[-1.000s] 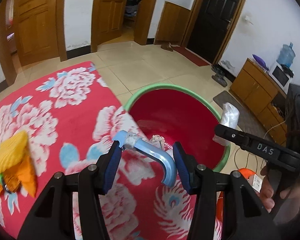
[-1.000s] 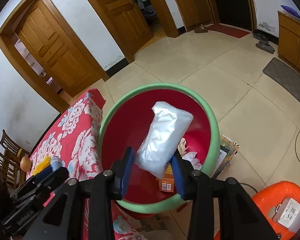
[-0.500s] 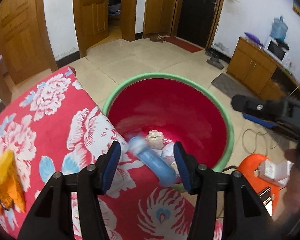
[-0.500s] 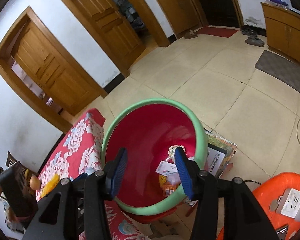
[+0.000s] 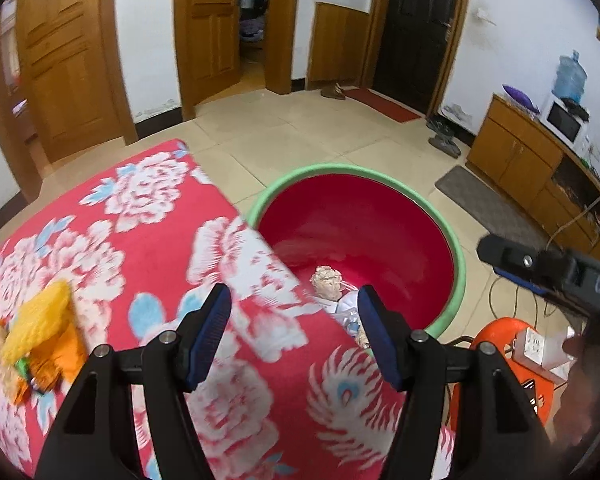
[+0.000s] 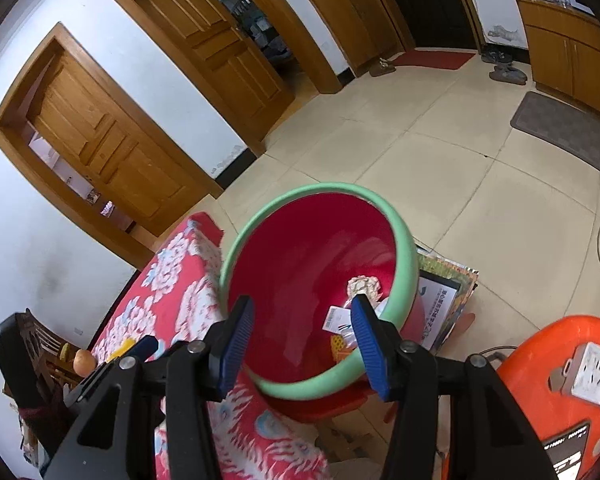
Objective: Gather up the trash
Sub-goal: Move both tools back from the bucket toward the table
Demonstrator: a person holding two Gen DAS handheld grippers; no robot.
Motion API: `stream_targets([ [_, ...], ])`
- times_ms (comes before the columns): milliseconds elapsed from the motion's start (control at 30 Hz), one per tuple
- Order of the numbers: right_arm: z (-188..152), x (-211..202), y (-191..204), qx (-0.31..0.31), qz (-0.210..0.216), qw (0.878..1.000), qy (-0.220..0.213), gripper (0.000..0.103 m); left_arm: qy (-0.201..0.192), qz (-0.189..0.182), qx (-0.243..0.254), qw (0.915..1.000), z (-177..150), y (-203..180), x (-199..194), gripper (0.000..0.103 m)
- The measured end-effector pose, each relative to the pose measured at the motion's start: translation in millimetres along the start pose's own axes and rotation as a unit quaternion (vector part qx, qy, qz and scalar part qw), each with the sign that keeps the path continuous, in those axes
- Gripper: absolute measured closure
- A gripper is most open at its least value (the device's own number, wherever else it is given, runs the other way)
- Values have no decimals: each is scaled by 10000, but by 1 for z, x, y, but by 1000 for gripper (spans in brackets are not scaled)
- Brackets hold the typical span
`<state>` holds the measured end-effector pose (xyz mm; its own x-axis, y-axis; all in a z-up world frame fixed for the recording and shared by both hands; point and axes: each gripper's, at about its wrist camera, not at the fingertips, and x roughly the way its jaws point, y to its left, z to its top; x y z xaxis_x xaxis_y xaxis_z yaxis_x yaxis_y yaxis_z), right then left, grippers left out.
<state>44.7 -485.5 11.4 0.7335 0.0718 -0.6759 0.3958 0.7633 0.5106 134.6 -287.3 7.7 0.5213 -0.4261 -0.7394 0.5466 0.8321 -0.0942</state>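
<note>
Nearest, the left tongs (image 5: 294,322) stand parted with nothing between the blue pads; their jaws have just been opening. They hang over the counter (image 5: 148,216), which wears a red floral cloth, at its right edge. The right tongs (image 6: 302,330) are likewise spread and empty, jaws just opened, poised above the near rim of the red bin (image 6: 320,240) with its green lip. Left on the cloth lies a yellow and orange wrapper pile (image 5: 40,332). In the bin's bottom rests the dropped trash (image 5: 332,284): crumpled paper and packets. Right of the bin sits an orange stool (image 6: 556,356), and beyond, tiled floor (image 5: 300,136) runs to wooden doors (image 5: 212,28).
</note>
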Motion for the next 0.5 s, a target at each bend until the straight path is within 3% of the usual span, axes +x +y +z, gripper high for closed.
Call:
stream_targets([
  [500, -45, -12, 57, -535, 387, 9975, 238, 49, -49, 536, -670, 9963, -25, 87, -59, 38],
])
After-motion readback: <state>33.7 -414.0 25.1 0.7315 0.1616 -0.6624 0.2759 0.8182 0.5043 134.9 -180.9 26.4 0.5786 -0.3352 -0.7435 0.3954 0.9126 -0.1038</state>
